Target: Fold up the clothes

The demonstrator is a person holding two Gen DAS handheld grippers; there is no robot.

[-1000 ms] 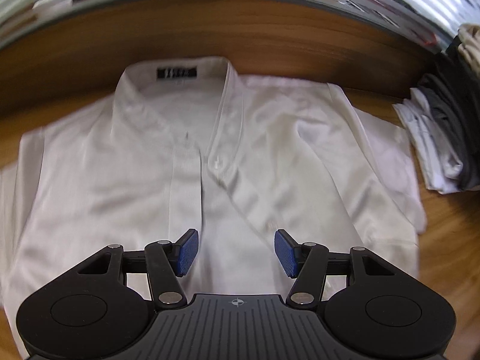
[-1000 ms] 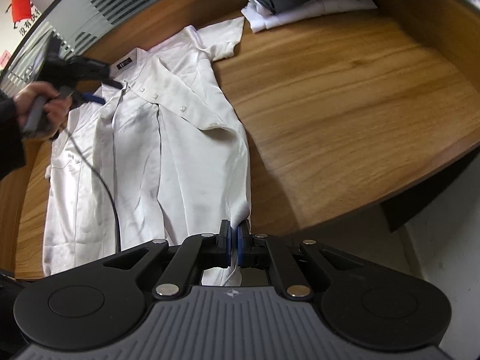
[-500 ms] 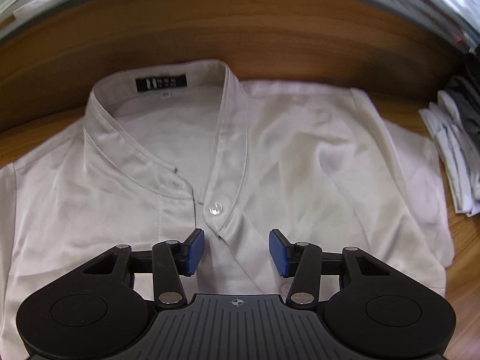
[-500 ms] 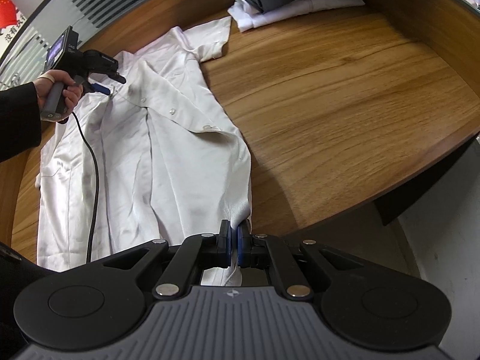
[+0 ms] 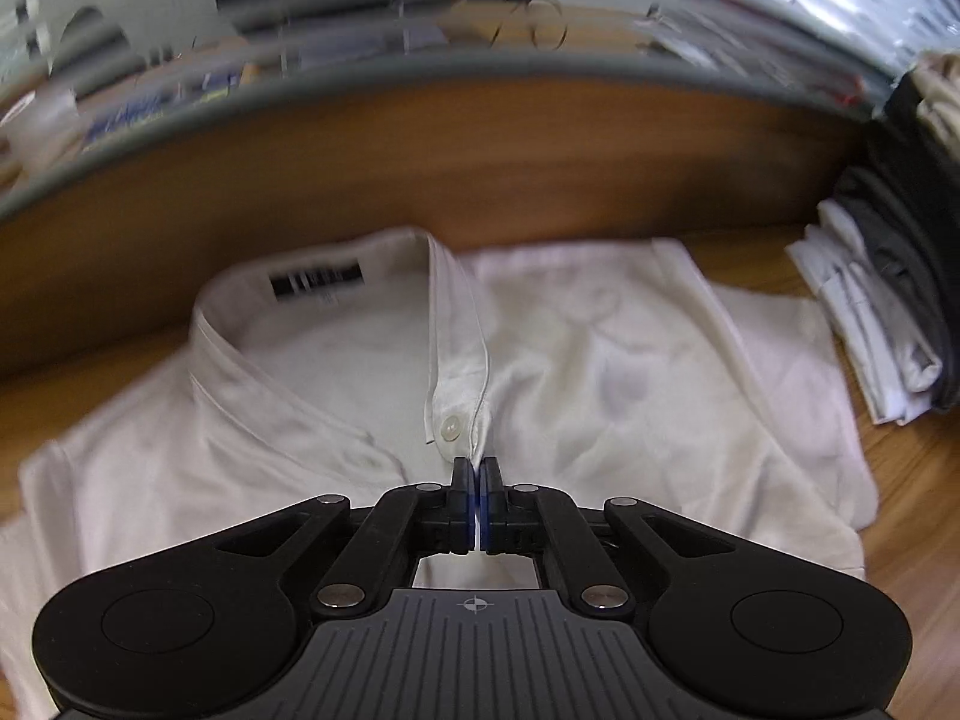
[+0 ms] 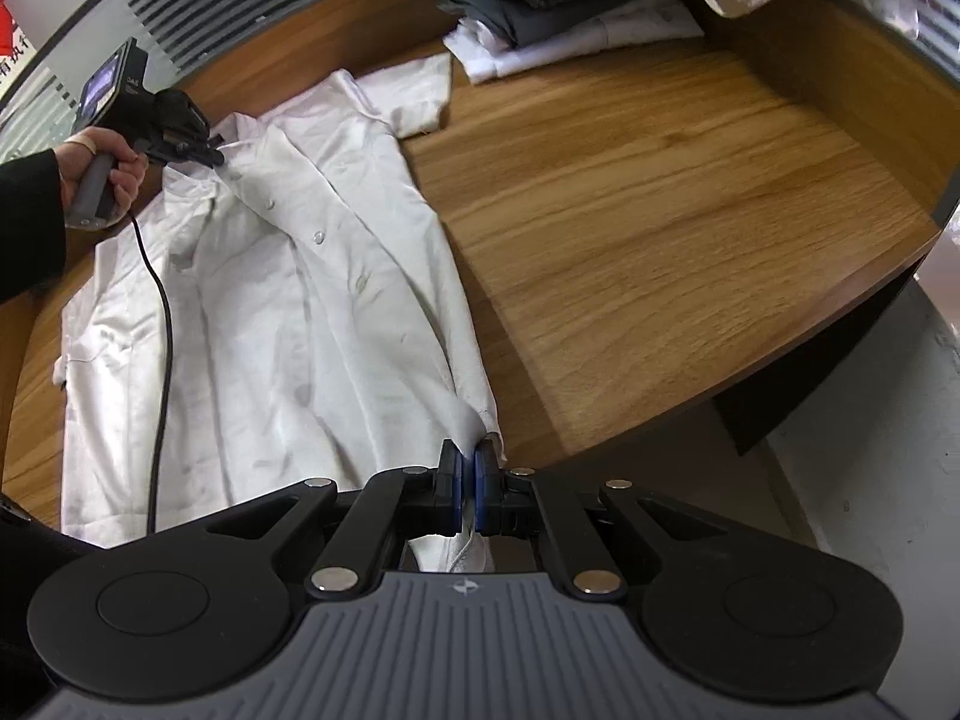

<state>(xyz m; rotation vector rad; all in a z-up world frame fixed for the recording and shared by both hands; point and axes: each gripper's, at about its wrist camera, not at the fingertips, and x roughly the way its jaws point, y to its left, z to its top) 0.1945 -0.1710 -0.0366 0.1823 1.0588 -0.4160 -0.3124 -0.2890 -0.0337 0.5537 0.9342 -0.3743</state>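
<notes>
A white button-up shirt lies face up on the wooden table, collar at the far end and hem at the near edge. In the left wrist view my left gripper is shut on the shirt at the button placket, just below the top button. The same left gripper shows in the right wrist view, held by a hand at the collar. My right gripper is shut on the shirt's hem corner at the table's near edge, with cloth bunched between its blue pads.
A stack of folded grey and white clothes sits at the far right of the table, and this stack also shows in the left wrist view. A black cable trails across the shirt. The table's edge drops off at the right.
The left gripper moved up towards the collar and its jaws went from open to shut on the placket. The right gripper kept its hold on the hem and lifted it slightly.
</notes>
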